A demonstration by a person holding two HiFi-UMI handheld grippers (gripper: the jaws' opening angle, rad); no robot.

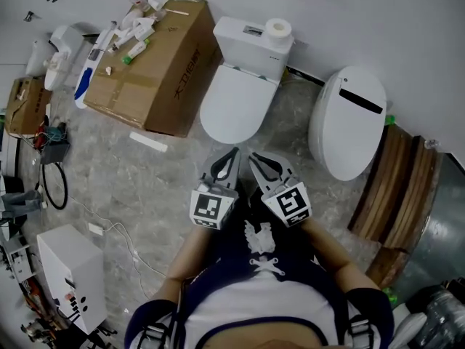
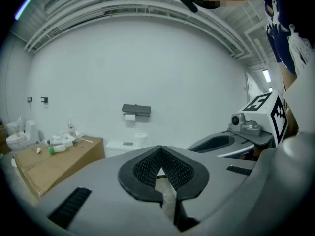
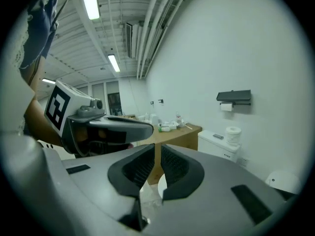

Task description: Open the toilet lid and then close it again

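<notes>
Head view: A person stands over a white, glossy toilet (image 1: pixel 232 106) on a marbled grey floor (image 1: pixel 145 180). Its oval lid is down and it sits against the wall, just ahead of both claws. A paper roll (image 1: pixel 278 29) rests on the boxy tank (image 1: pixel 247 46). To its left lies a brown cardboard box (image 1: pixel 156 67) with dark printed characters too small to read, and tubes and bottles scattered on top. To its right a loose white seat cover (image 1: pixel 349 122) with a black strip leans near curved wooden slats (image 1: pixel 396 187). The left gripper (image 1: pixel 232 151) and right gripper (image 1: pixel 254 155) each carry a cube with black-and-white square markers.

Left gripper view: The ribbed black pads meet at their tips and hold nothing. A dark paper holder (image 2: pixel 136 110) hangs on the plain white wall above the tank.

Right gripper view: The grey, matte jaws are drawn to a thin slit with nothing between them. Box, tank and roll stand beyond.
</notes>
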